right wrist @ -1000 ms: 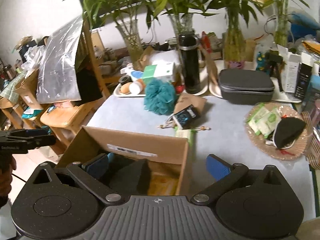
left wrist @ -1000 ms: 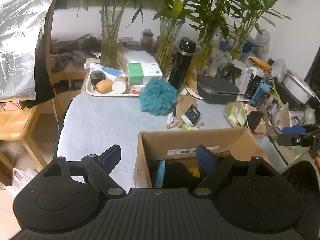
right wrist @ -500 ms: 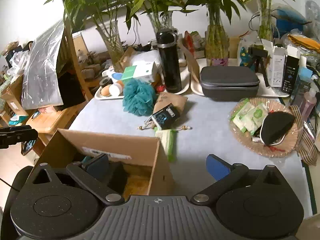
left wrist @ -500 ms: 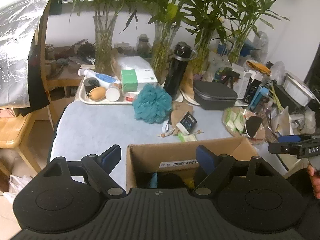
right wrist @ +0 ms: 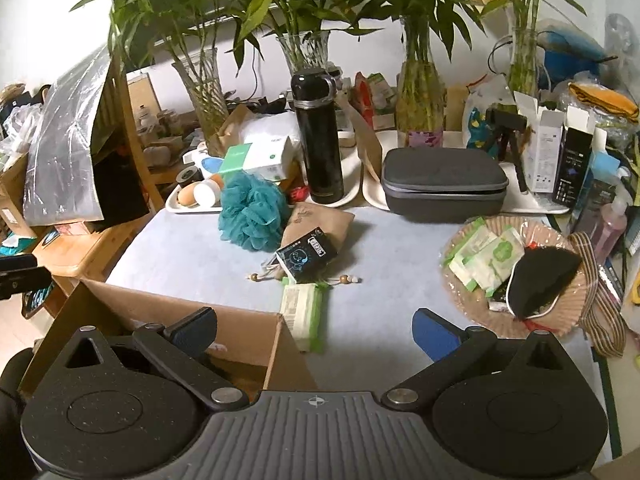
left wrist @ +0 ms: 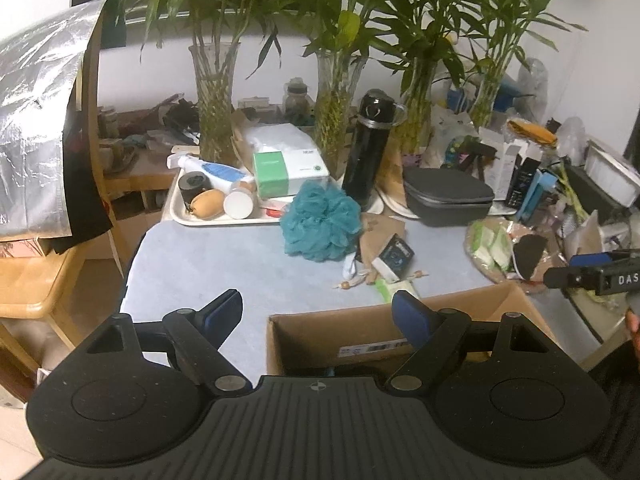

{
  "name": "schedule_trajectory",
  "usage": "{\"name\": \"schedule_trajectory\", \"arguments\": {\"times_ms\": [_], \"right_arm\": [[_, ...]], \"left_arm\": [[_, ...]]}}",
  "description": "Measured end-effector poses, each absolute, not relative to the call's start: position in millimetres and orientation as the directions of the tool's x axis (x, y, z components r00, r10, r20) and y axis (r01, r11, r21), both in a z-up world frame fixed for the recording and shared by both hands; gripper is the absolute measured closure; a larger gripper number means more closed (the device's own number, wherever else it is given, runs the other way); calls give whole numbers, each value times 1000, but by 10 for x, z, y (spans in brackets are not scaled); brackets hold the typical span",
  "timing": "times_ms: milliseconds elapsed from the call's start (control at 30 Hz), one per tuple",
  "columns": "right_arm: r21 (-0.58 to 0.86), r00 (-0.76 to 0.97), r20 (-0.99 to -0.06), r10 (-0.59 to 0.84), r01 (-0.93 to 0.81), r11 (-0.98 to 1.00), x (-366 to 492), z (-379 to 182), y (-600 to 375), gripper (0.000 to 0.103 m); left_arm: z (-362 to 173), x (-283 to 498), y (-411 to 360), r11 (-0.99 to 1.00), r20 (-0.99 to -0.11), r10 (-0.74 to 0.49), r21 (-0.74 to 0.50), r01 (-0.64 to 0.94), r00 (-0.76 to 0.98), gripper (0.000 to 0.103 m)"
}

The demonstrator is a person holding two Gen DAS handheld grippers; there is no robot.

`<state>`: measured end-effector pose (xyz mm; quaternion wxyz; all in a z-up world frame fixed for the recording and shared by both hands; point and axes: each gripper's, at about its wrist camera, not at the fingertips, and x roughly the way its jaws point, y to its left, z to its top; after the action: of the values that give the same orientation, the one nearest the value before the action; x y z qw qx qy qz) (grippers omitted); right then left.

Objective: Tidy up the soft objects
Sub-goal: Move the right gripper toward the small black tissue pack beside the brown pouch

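Observation:
A teal mesh bath pouf (left wrist: 319, 226) lies on the pale blue table, also in the right wrist view (right wrist: 252, 211). An open cardboard box (left wrist: 372, 334) stands at the near edge, its wall below my left gripper (left wrist: 318, 312), which is open and empty. My right gripper (right wrist: 314, 330) is open and empty, over the box's right corner (right wrist: 256, 328) and a green wipes pack (right wrist: 302, 314). A brown drawstring pouch (right wrist: 320, 220) with a black packet (right wrist: 308, 254) lies mid-table. A black eye mask (right wrist: 540, 278) rests on a woven plate (right wrist: 568, 312).
A black flask (right wrist: 318, 136), grey zip case (right wrist: 442, 178), a tray of toiletries (left wrist: 224, 206), glass vases of bamboo (left wrist: 214, 98) and boxes (right wrist: 568, 160) crowd the back. A wooden chair (left wrist: 28, 276) stands left. The right gripper's finger shows at right (left wrist: 592, 276).
Both grippers have drawn back and risen from the box; less of its inside shows. The right view has shifted right, over the box corner and table. Both stayed open.

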<state>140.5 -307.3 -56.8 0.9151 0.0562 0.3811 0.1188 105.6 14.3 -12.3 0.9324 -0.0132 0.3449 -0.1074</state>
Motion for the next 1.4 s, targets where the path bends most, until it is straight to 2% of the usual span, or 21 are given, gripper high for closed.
{"name": "schedule_trajectory", "arguments": {"times_ms": [500,667,1100,1400], "right_arm": [[144,730,-644,230,-180,973,1928,-910,-3033,0],[182,727,-638,255,-179,967,2153,-1021,-3068,0],[138,685,-640,348,-343,929,2607,-1224,-2873,0],[75,627,-700,341,-410,909,2834,-1490,-2737,0]], "left_arm": [[-320,1299,322,980,-648,-195,-90,179,737,20],[-374,1399,359,980,-654,-192,-86,180,732,21],[-355,1696,355,962,-627,-269,-133,239,731,21],[-385,1851,320,952,-614,-296,-126,279,732,21]]}}
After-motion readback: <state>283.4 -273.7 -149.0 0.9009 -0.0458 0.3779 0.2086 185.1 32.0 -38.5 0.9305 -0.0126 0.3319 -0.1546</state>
